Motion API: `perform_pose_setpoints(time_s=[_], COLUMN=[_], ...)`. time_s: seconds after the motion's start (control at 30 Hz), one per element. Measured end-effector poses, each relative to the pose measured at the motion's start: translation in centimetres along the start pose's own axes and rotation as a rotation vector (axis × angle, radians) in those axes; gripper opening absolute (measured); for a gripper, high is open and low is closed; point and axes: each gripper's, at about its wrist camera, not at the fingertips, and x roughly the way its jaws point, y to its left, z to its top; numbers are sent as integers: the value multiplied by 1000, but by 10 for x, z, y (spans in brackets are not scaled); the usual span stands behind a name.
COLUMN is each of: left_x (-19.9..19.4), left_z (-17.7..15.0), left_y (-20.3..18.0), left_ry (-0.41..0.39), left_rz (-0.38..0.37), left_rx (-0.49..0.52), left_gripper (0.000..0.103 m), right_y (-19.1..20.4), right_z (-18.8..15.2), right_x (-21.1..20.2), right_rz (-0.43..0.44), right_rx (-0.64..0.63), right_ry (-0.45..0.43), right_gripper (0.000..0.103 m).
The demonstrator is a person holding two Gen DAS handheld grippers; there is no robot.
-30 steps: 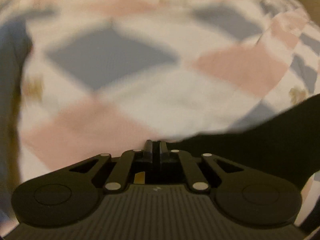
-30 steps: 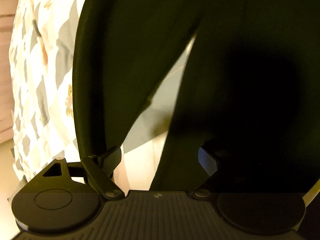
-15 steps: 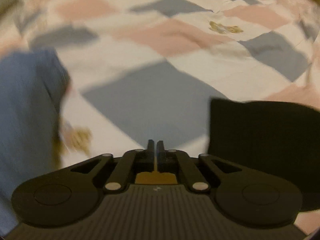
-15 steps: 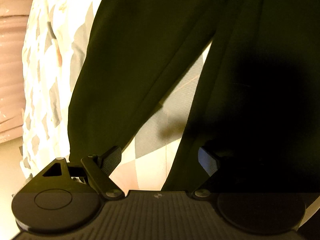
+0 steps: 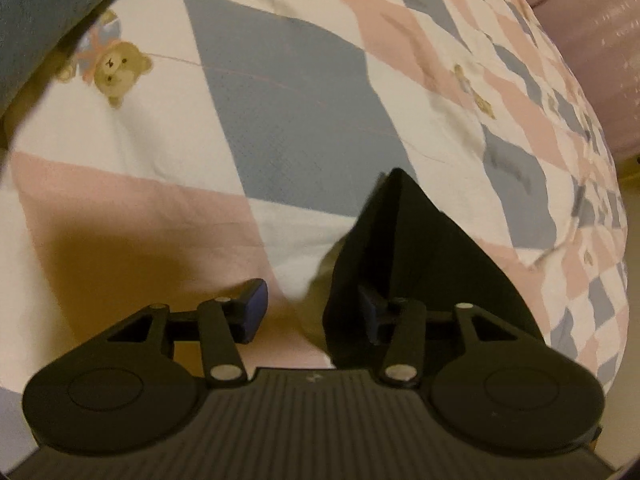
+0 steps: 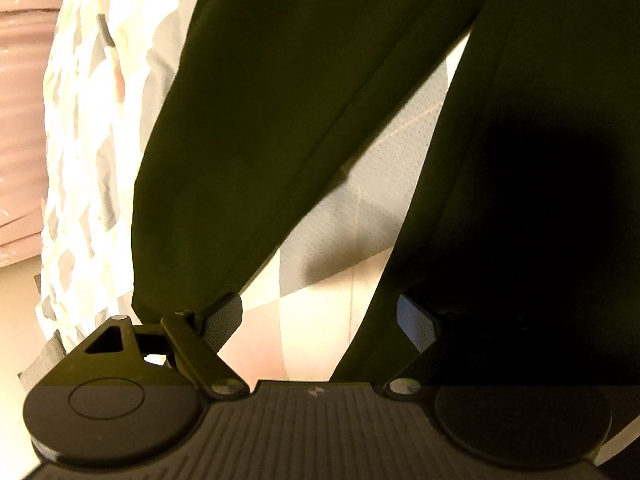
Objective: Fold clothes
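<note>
Black trousers lie on a checked bedspread. In the left wrist view a pointed corner of the black trousers (image 5: 416, 248) lies over my right fingertip; my left gripper (image 5: 312, 310) is open just above the bedspread (image 5: 280, 120), holding nothing. In the right wrist view two black trouser legs (image 6: 280, 100) spread in a V over the bedspread (image 6: 360, 208). My right gripper (image 6: 320, 320) is open, its left finger at the hem of one leg, its right finger (image 6: 416, 322) against the other leg.
A blue garment (image 5: 44, 4) lies at the top left of the left wrist view. A pink padded surface (image 5: 592, 40) borders the bed's far right, and shows at the left in the right wrist view (image 6: 20, 120). The bed edge drops off there.
My left gripper has opened from shut and swung toward the corner of the trousers. My right gripper stayed open and shifted slightly along the trouser legs.
</note>
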Motion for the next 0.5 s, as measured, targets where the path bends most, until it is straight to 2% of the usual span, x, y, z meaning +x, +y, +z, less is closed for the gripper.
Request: perform_pose_setpoints(time_s=[0.07, 0.13, 0.2, 0.27, 0.3, 0.33, 0.4, 0.47, 0.5], left_x=[-4, 1, 6, 9, 5, -1, -28, -54, -59], left_z=[-1, -2, -4, -5, -7, -10, -23, -35, -41], left_y=[-1, -3, -7, -16, -20, -24, -31, -23, -14], left_ry=[7, 25, 38, 28, 15, -5, -97, -147, -152], left_rz=[9, 33, 60, 60, 55, 51, 57, 73, 92], left_rx=[15, 39, 72, 108, 115, 130, 212, 227, 219], left_gripper=[51, 51, 45, 0, 0, 0, 0, 0, 0], right_y=[-2, -4, -7, -11, -14, -17, -23, -27, -28], right_z=[2, 4, 7, 13, 16, 19, 24, 26, 26], right_x=[-4, -8, -13, -17, -18, -18, -20, -21, -22], right_rz=[6, 12, 21, 43, 55, 66, 67, 72, 66], right_rx=[-1, -6, -2, 28, 52, 75, 125, 137, 122], right_ry=[-12, -29, -69, -120, -142, -165, -190, -189, -180], right_gripper=[87, 87, 87, 86, 84, 79, 67, 46, 45])
